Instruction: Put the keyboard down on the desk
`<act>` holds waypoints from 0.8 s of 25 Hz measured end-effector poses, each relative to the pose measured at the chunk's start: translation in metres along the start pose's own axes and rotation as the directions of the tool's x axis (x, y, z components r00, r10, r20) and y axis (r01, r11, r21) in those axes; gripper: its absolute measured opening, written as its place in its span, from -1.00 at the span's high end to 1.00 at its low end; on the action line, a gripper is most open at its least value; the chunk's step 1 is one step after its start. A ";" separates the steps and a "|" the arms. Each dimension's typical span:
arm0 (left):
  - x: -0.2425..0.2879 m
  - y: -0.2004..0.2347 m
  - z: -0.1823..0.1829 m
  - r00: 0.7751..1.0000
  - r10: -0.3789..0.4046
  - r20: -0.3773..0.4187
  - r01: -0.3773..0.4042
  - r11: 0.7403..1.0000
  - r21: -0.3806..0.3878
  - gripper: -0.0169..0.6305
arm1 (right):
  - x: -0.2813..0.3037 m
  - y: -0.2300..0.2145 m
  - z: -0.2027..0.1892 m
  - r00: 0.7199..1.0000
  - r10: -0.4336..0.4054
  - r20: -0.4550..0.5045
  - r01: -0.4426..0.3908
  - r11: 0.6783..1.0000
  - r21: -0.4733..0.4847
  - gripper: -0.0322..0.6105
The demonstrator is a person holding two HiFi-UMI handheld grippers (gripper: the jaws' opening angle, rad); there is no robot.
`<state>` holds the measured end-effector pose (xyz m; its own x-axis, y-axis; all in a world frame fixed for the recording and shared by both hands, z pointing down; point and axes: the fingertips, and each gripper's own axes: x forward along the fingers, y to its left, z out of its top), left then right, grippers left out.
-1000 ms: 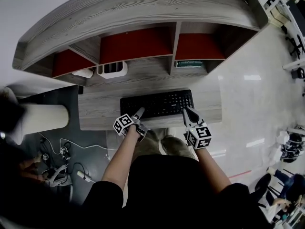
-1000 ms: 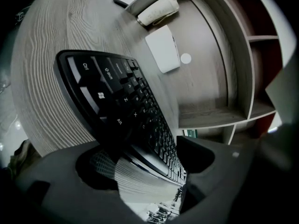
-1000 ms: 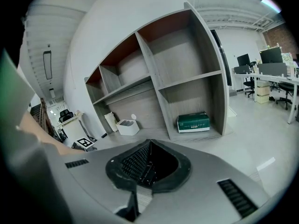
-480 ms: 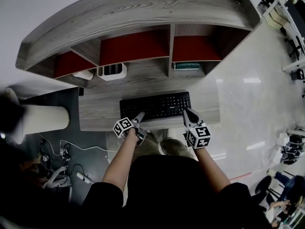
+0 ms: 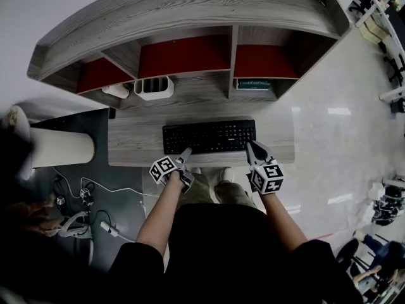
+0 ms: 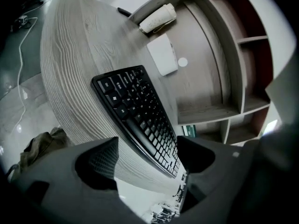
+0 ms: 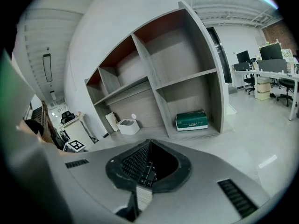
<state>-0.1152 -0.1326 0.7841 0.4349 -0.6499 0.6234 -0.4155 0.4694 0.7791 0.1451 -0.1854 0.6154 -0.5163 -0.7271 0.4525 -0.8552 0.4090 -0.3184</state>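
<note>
The black keyboard (image 5: 209,136) lies flat on the grey wood desk (image 5: 136,144), parallel to its front edge. My left gripper (image 5: 185,152) sits at the keyboard's front left part. In the left gripper view it (image 6: 147,161) is open, its jaws well apart, with the keyboard (image 6: 140,106) just beyond them and nothing between. My right gripper (image 5: 252,145) is at the keyboard's front right corner. In the right gripper view its tips (image 7: 149,143) meet in a line, shut, and a few keys (image 7: 145,171) show through the hollow behind them.
Cubbies with red backs rise behind the desk. A white holder (image 5: 154,87) and a white roll (image 5: 117,90) stand at the back left, a green box (image 5: 253,84) in the right cubby. A white cylinder (image 5: 60,147) and cables (image 5: 82,201) are at the left.
The keyboard stays in the same spot on the desk. My head has shifted a little. Both grippers stay at the keyboard's front edge, the left one drawn back slightly.
</note>
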 end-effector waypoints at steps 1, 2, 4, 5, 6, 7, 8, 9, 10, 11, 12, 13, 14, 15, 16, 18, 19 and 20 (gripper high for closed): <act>-0.006 -0.008 -0.002 1.000 -0.023 0.000 0.023 0.999 0.043 -0.25 | 0.001 0.002 0.002 1.000 0.005 0.001 -0.005 1.000 -0.001 0.86; -0.014 -0.019 -0.004 0.999 -0.052 0.000 0.051 0.994 0.100 -0.25 | 0.002 0.006 0.005 1.000 0.013 0.003 -0.013 1.000 -0.008 0.86; -0.032 -0.047 -0.008 0.993 -0.118 0.000 0.115 0.969 0.220 -0.24 | 0.006 0.017 0.015 1.000 0.027 0.009 -0.027 0.999 -0.035 0.86; -0.042 -0.063 -0.010 0.988 -0.153 0.004 0.146 0.950 0.276 -0.24 | 0.007 0.022 0.021 0.999 0.032 0.013 -0.031 0.998 -0.049 0.86; -0.055 -0.079 -0.010 0.982 -0.186 0.018 0.170 0.927 0.334 -0.24 | 0.007 0.029 0.028 0.999 0.035 0.019 -0.034 0.997 -0.063 0.86; -0.069 -0.095 -0.007 0.974 -0.220 0.047 0.184 0.900 0.396 -0.24 | 0.007 0.038 0.035 0.999 0.040 0.025 -0.038 0.996 -0.078 0.86; -0.085 -0.111 -0.003 0.962 -0.259 0.087 0.191 0.867 0.460 -0.21 | 0.007 0.047 0.042 0.998 0.048 0.033 -0.045 0.994 -0.095 0.86; -0.101 -0.128 0.003 0.944 -0.303 0.130 0.195 0.830 0.522 -0.03 | 0.006 0.057 0.049 0.997 0.059 0.041 -0.054 0.992 -0.117 0.86; -0.118 -0.145 0.009 0.922 -0.350 0.164 0.199 0.795 0.574 0.30 | 0.004 0.066 0.057 0.996 0.070 0.051 -0.062 0.988 -0.140 0.86; -0.133 -0.163 0.015 0.901 -0.391 0.188 0.203 0.764 0.613 0.56 | 0.002 0.076 0.066 0.995 0.079 0.063 -0.068 0.984 -0.166 0.86; -0.147 -0.178 0.021 0.884 -0.421 0.204 0.203 0.738 0.643 0.66 | 0.001 0.086 0.075 0.993 0.085 0.077 -0.069 0.978 -0.195 0.86; -0.159 -0.190 0.029 0.871 -0.438 0.223 0.188 0.716 0.672 0.71 | 0.000 0.097 0.085 0.992 0.088 0.092 -0.065 0.972 -0.228 0.86; -0.171 -0.200 0.037 0.859 -0.449 0.247 0.159 0.692 0.705 0.81 | -0.001 0.108 0.094 0.990 0.090 0.108 -0.059 0.963 -0.264 0.86; -0.183 -0.209 0.045 0.845 -0.459 0.273 0.122 0.664 0.738 0.88 | -0.003 0.119 0.103 0.988 0.094 0.124 -0.054 0.953 -0.297 0.86; -0.194 -0.216 0.052 0.831 -0.470 0.297 0.085 0.636 0.767 0.90 | -0.005 0.130 0.111 0.985 0.099 0.141 -0.049 0.946 -0.322 0.86; -0.215 -0.226 0.065 0.810 -0.487 0.326 0.030 0.590 0.807 0.90 | -0.010 0.148 0.126 0.979 0.107 0.173 -0.046 0.944 -0.326 0.86; -0.223 -0.230 0.071 0.806 -0.491 0.330 0.013 0.572 0.820 0.90 | -0.013 0.155 0.133 0.977 0.107 0.186 -0.044 0.949 -0.313 0.86; -0.229 -0.232 0.076 0.806 -0.491 0.331 0.000 0.560 0.829 0.90 | -0.015 0.160 0.138 0.975 0.103 0.197 -0.040 0.953 -0.299 0.86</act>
<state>-0.1791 -0.1381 0.4553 0.2898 -0.9521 0.0977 -0.8945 -0.2330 0.3816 0.0223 -0.1851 0.4424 -0.5824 -0.7754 0.2440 -0.8083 0.5842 -0.0728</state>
